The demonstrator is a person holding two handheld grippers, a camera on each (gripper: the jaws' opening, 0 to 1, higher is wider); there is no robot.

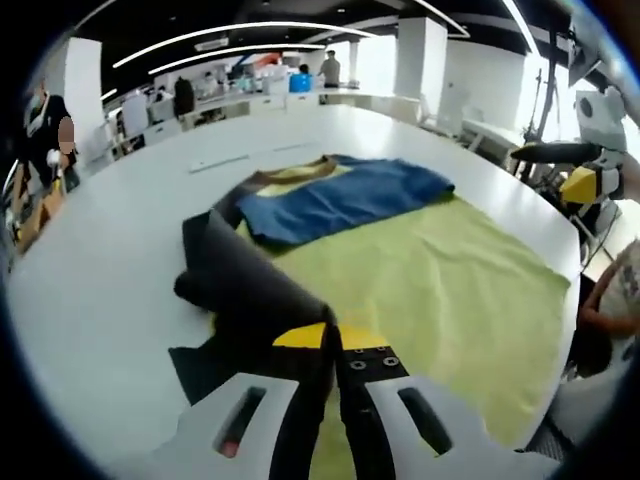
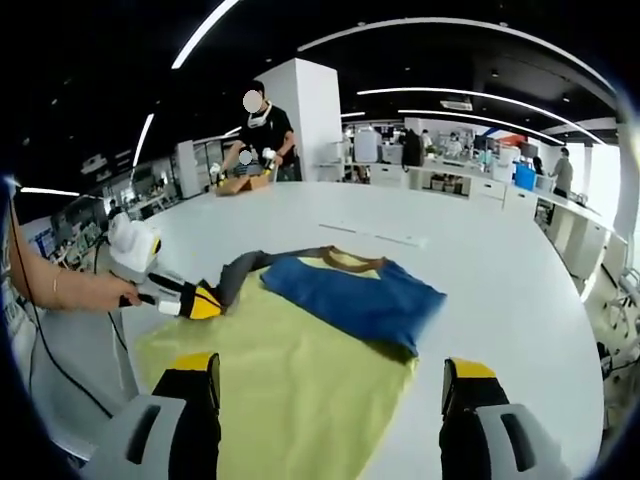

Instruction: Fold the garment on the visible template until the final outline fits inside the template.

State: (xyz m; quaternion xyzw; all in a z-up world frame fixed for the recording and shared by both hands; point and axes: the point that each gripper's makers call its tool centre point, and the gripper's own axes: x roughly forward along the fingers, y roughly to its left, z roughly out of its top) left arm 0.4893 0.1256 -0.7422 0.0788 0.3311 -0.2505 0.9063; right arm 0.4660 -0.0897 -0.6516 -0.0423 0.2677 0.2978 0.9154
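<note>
Right now we are pinching a dark sleeve (image 1: pixel 255 285) of the garment (image 1: pixel 345 195) in the left gripper (image 1: pixel 333 345), its jaws closed on the cloth and lifting it into a curl above the table (image 1: pixel 90 290). Our right gripper (image 2: pixel 330 385) is hovering with jaws spread wide and gripping nothing. Beyond both, the blue body of the garment is lying partly folded on the yellow-green template (image 2: pixel 300 390), near its far edge.

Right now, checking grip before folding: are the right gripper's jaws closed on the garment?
No, the right gripper has jaws standing wide apart above the yellow-green template sheet.
</note>
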